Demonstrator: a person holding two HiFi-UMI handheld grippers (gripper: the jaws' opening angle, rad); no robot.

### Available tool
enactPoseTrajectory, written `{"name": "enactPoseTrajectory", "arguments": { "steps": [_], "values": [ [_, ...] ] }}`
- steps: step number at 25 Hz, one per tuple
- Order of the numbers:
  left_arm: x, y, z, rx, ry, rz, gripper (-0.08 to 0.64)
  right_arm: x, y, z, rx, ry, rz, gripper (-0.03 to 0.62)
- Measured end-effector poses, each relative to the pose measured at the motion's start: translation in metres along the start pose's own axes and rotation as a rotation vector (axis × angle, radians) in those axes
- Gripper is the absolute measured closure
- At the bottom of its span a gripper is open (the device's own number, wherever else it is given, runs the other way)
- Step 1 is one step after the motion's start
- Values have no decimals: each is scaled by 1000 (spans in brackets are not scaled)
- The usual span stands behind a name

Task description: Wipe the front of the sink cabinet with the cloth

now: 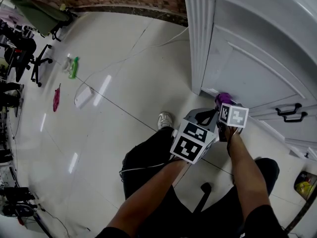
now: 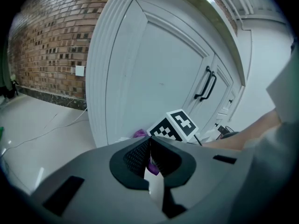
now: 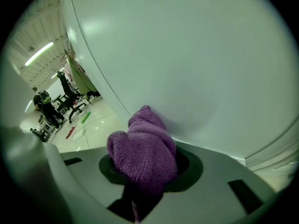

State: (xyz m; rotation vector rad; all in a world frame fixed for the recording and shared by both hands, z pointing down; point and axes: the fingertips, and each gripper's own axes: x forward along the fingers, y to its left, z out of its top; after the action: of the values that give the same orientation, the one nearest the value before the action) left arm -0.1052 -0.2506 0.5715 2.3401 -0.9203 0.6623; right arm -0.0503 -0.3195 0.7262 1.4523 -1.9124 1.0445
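The white sink cabinet [image 1: 247,58] fills the right of the head view, with paired black handles [image 1: 290,111] on its doors. My right gripper [image 1: 222,104] is shut on a purple cloth [image 1: 223,97], whose bunched end presses against the lower part of the left door. In the right gripper view the cloth [image 3: 145,148] bulges out of the right gripper [image 3: 140,183] and touches the white door panel [image 3: 196,64]. My left gripper [image 1: 207,115] hangs just left of it, off the cabinet. In its own view the left gripper [image 2: 148,149] has its jaws together, holding nothing.
Pale tiled floor [image 1: 114,58] stretches to the left, with a green bottle [image 1: 74,67], a pink item [image 1: 56,98] and a white object [image 1: 83,96] lying on it. Office chairs [image 1: 22,51] stand at the far left. A person's shoe [image 1: 165,120] rests near the cabinet corner.
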Motion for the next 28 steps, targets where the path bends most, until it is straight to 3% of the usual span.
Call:
{"name": "enactPoseTrajectory", "arguments": {
  "steps": [18, 28],
  "values": [
    [-44, 53, -13, -54, -31, 70, 555, 42, 68, 22, -89, 11, 42, 463],
    [-67, 44, 13, -20, -90, 90, 555, -13, 119, 67, -135, -122, 166, 463]
  ]
}}
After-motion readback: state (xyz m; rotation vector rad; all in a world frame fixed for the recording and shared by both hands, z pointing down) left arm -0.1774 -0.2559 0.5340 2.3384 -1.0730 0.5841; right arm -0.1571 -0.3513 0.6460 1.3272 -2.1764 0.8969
